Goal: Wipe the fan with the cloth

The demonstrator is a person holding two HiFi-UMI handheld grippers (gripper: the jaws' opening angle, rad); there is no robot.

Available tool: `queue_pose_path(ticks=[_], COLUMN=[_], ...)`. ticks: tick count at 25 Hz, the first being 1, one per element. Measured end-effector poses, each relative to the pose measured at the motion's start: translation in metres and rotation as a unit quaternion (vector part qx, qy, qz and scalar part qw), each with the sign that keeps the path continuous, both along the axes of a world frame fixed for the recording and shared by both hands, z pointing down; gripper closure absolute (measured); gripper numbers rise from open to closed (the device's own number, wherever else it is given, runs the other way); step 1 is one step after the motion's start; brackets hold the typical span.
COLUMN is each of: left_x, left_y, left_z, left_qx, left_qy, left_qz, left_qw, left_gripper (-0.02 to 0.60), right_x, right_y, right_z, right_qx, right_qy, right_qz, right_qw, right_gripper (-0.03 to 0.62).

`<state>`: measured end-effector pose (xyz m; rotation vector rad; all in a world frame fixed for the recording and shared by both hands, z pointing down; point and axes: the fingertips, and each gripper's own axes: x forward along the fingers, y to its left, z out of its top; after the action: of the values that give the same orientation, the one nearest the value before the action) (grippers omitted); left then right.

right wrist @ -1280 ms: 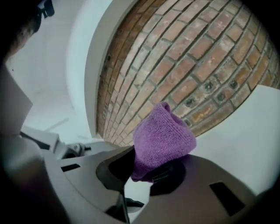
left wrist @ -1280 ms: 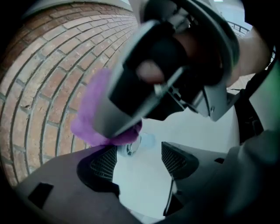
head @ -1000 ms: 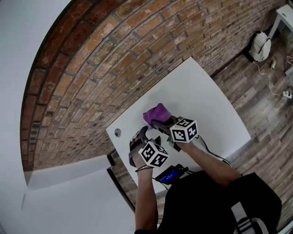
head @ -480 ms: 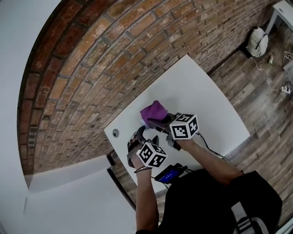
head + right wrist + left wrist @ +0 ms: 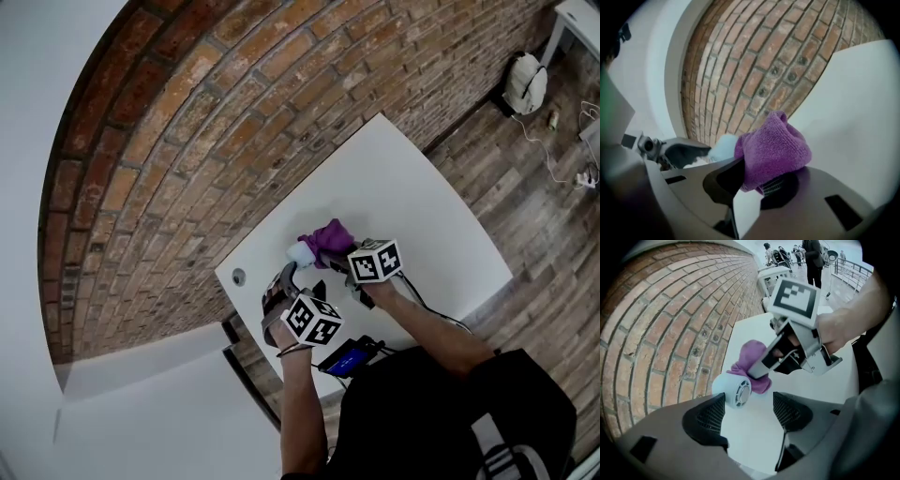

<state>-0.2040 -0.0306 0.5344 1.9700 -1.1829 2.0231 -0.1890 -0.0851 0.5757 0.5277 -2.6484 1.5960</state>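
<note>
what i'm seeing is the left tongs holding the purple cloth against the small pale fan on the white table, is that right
Not the left: the right tongs hold the purple cloth against the small pale fan on the white table, as the right gripper view shows. The left tongs are open and empty.

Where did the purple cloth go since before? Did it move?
Yes. The purple cloth slid a little right, away from the round hole in the table, uncovering the pale fan.

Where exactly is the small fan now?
In the left gripper view the fan lies on the white table, just ahead of the open left gripper, with the purple cloth touching its far side.
</note>
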Motion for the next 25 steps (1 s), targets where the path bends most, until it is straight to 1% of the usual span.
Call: queue_pose_path(ticks=[1,2,3,4,5,6,7,8,10,12,14,15,17,19,20,22,23,25], left_x=[0.001,0.001,0.002,0.003,0.003,0.003,0.002,0.002,0.001,0.002,0.003,0.003,0.002,0.001,0.001,0.002,0.002,0.003], left_y=[0.000,0.000,0.000,0.000,0.000,0.000,-0.001,-0.001,-0.001,-0.001,0.000,0.000,-0.001,-0.001,-0.001,0.000,0.000,0.000], left_z=[0.000,0.000,0.000,0.000,0.000,0.000,0.000,0.000,0.000,0.000,0.001,0.001,0.000,0.000,0.000,0.001,0.001,0.001], left_qx=[0.001,0.003,0.004,0.006,0.006,0.007,0.008,0.008,0.009,0.008,0.006,0.006,0.006,0.006,0.007,0.008,0.009,0.011], left_qy=[0.001,0.004,0.007,0.009,0.010,0.009,0.008,0.007,0.007,0.007,0.010,0.010,0.007,0.002,0.000,0.000,0.001,0.005], left_qz=[-0.001,-0.001,-0.002,-0.003,-0.003,-0.003,-0.003,-0.004,-0.005,-0.005,-0.005,-0.004,-0.003,-0.003,-0.003,-0.003,-0.004,-0.004], left_qw=[1.0000,1.0000,1.0000,0.9999,0.9999,0.9999,0.9999,0.9999,0.9999,0.9999,0.9999,0.9999,0.9999,1.0000,1.0000,1.0000,1.0000,0.9999], left_gripper=[0.258,0.258,0.258,0.258,0.258,0.258,0.258,0.258,0.258,0.258,0.258,0.258,0.258,0.258,0.258,0.258,0.258,0.258], right_x=[0.000,0.003,0.009,0.017,0.023,0.027,0.028,0.024,0.010,-0.002,-0.006,-0.006,-0.007,-0.008,-0.007,-0.004,0.000,0.011], right_y=[0.005,0.006,0.004,0.000,-0.006,-0.012,-0.017,-0.019,-0.018,-0.013,-0.012,-0.012,-0.013,-0.012,-0.009,-0.002,-0.001,-0.011], right_z=[0.013,0.022,0.028,0.030,0.026,0.017,0.004,-0.009,-0.026,-0.023,-0.011,-0.006,0.000,0.015,0.029,0.060,0.071,0.072], right_qx=[-0.006,-0.009,-0.014,-0.021,-0.030,-0.037,-0.041,-0.045,-0.066,-0.101,-0.119,-0.116,-0.091,-0.071,-0.070,-0.083,-0.092,-0.102], right_qy=[0.026,0.051,0.069,0.076,0.066,0.039,0.003,-0.035,-0.090,-0.112,-0.109,-0.102,-0.073,-0.020,0.013,0.082,0.103,0.119], right_qz=[-0.014,-0.018,-0.011,0.007,0.028,0.048,0.059,0.060,0.039,0.024,0.021,0.020,0.013,0.000,-0.012,-0.038,-0.043,-0.022], right_qw=[1.000,0.998,0.997,0.997,0.997,0.997,0.997,0.997,0.993,0.988,0.987,0.988,0.993,0.997,0.997,0.992,0.989,0.987], right_gripper=[0.522,0.522,0.522,0.522,0.522,0.522,0.522,0.522,0.522,0.523,0.522,0.522,0.522,0.523,0.522,0.523,0.522,0.522])
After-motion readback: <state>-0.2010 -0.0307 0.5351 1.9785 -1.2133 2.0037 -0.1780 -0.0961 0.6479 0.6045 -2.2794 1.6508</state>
